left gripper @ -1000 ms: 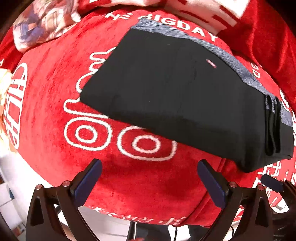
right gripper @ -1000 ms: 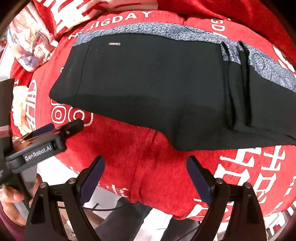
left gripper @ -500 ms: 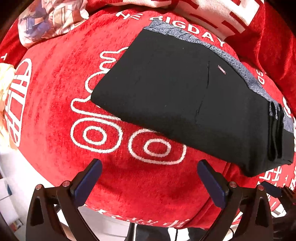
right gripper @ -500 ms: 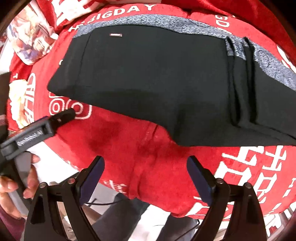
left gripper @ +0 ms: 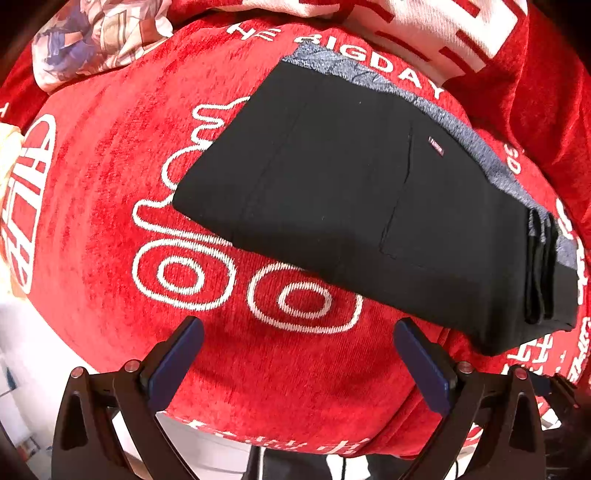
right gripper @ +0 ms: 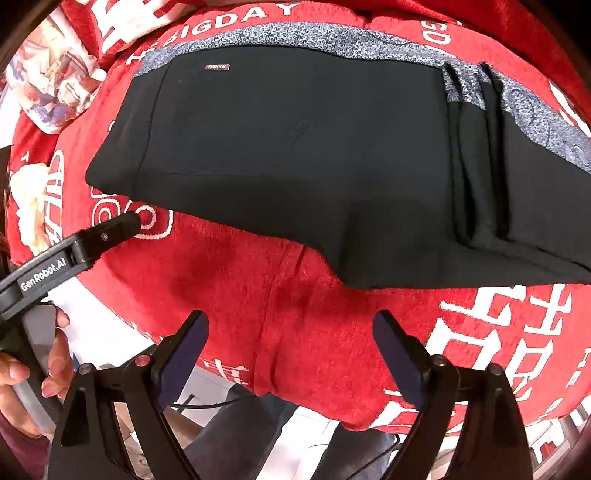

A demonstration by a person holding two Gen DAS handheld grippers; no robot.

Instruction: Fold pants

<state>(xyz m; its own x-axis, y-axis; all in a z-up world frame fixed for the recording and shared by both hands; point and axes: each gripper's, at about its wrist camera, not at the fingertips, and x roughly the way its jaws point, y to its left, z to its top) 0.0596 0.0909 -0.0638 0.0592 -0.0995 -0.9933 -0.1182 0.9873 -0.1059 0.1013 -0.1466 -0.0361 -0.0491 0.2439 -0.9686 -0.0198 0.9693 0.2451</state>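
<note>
- Both sets of fingers stand wide apart with nothing between them: the left gripper and the right gripper hang above bare red cloth, short of the pants
- Just beyond them, the pants lie as a flat black rectangle on the desk cloth, near edge apart from both grippers
- Judging by the stacked layers at the right end, the folding looks nearly finished; for a further fold, grip both near corners together, lift evenly, and lay them level on the far edge
- Farthest, the grey patterned waistband runs along the back edge; keep it straight
</note>
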